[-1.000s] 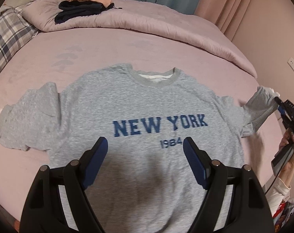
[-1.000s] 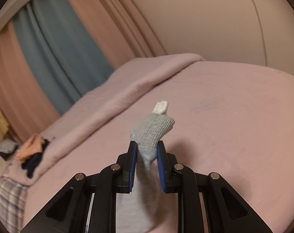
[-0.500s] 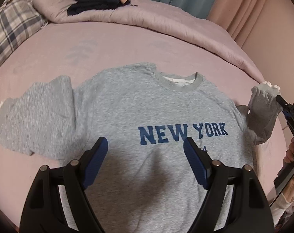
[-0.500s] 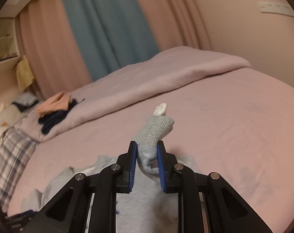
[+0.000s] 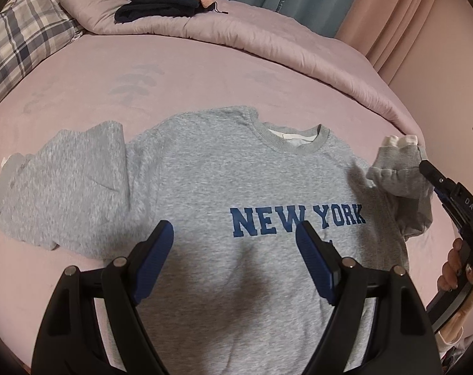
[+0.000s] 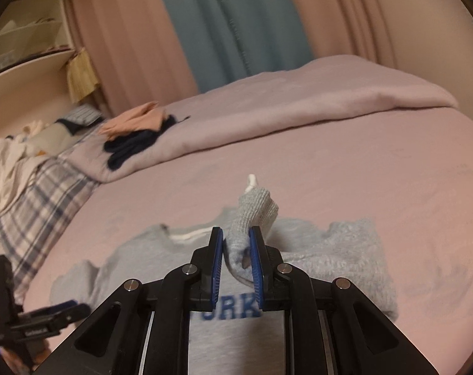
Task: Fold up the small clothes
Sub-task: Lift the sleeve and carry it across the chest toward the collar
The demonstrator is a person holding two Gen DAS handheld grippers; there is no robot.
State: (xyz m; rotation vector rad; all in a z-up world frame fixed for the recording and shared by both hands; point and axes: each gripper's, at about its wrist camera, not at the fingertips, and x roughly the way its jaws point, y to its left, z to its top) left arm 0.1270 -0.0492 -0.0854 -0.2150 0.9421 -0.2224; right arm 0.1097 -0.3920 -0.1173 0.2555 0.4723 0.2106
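Lying face up on the pink bed (image 5: 205, 72) is the grey sweatshirt (image 5: 223, 168), its one sleeve spreading flat on the sheet. The right gripper (image 6: 234, 261) is pinching the cuff (image 6: 255, 209) of the other sleeve and is holding it raised above the chest print. The left gripper (image 5: 234, 259) is hanging over the lower hem with its jaws wide apart, gripping nothing.

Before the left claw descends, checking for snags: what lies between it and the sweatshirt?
Nothing: the open left claw hovers above bare sweatshirt, per the left wrist view.
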